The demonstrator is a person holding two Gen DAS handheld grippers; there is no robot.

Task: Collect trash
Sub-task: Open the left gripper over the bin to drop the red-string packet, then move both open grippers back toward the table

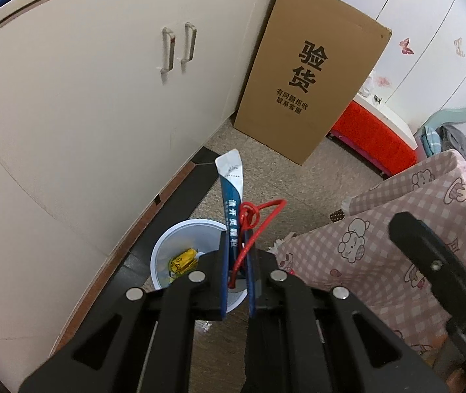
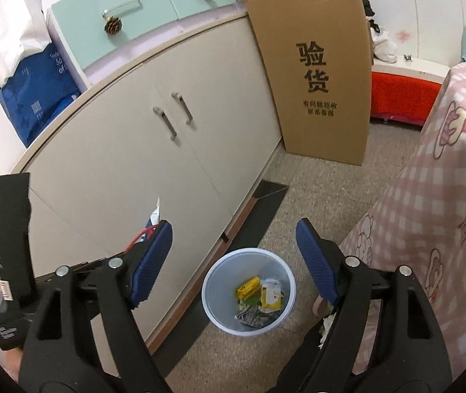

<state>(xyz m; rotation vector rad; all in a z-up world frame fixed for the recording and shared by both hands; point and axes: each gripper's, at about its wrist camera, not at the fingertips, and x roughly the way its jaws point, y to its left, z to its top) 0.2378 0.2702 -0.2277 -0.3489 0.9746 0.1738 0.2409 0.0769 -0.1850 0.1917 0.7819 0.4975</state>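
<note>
The left gripper (image 1: 237,255) is clamped on a blue sachet (image 1: 231,196) and a red string (image 1: 256,219), both pinched between its fingers, w/ the sachet's white torn end sticking out past the fingertips. It holds them up over the bin (image 1: 167,245), which sits just below and left of the fingers; I judge this is so the trash can drop straight in when the fingers part.

The right gripper (image 2: 233,258) has its fingers wide apart, nothing between them. The bin (image 2: 213,281) lies between the two fingertips in its view, on the floor near the cabinet (image 2: 118,170); probably this hand only waits, out of the way.

Already in the bin: a yellow wrapper (image 2: 247,287) and other scraps.

Hard to see: in the left view the fingers cover approx. half of the bin, so its right rim is hidden. In the right view the sachet is mostly behind the left finger. How the string ends, I cannot tell.
</note>
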